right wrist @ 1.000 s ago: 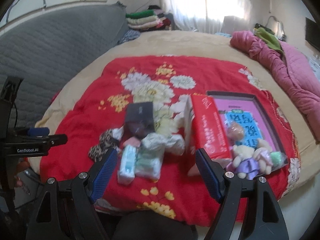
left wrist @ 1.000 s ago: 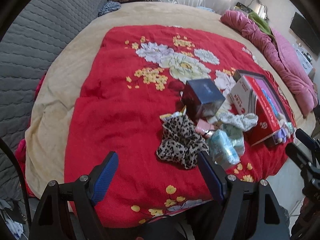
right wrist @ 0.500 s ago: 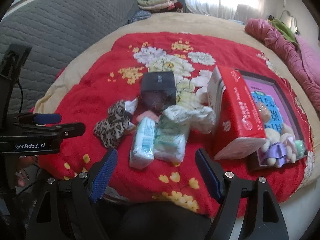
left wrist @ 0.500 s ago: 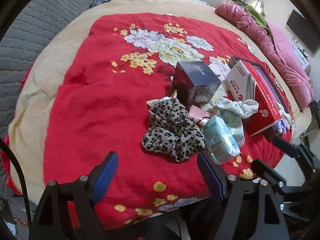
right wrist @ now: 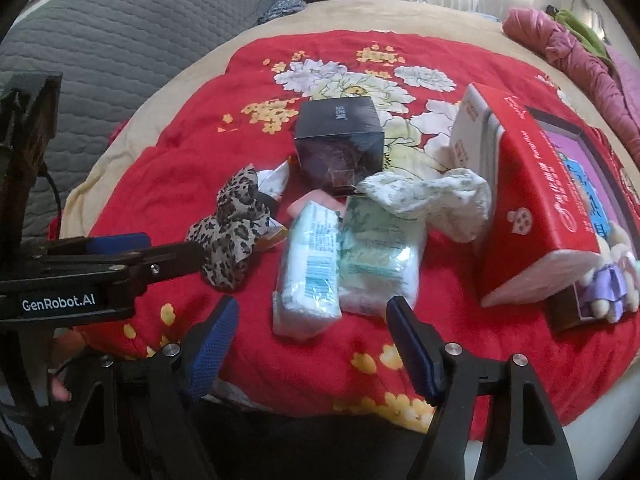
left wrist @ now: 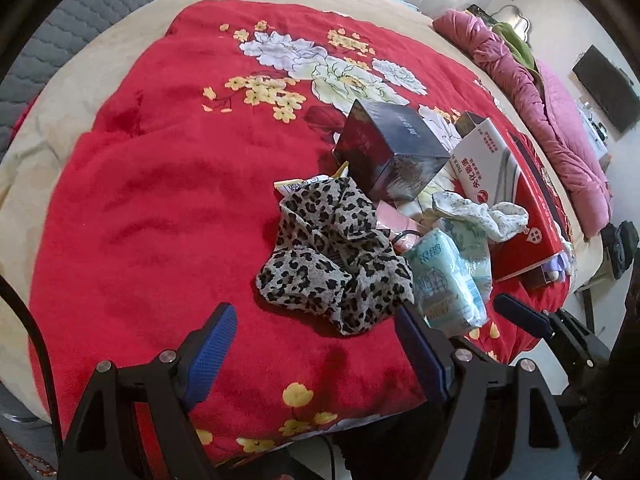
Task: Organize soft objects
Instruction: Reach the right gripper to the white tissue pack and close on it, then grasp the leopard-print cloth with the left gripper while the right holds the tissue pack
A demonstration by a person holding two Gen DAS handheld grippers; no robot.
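Leopard scarf [left wrist: 332, 256] — just beyond left claw [left wrist: 316, 344], apart

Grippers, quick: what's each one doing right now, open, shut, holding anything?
Left gripper: open, holding nothing, above the leopard-print cloth.
Right gripper: open, holding nothing, above the tissue packs.

Scarf [left wrist: 332, 256] left of tissue packs [left wrist: 444, 280]
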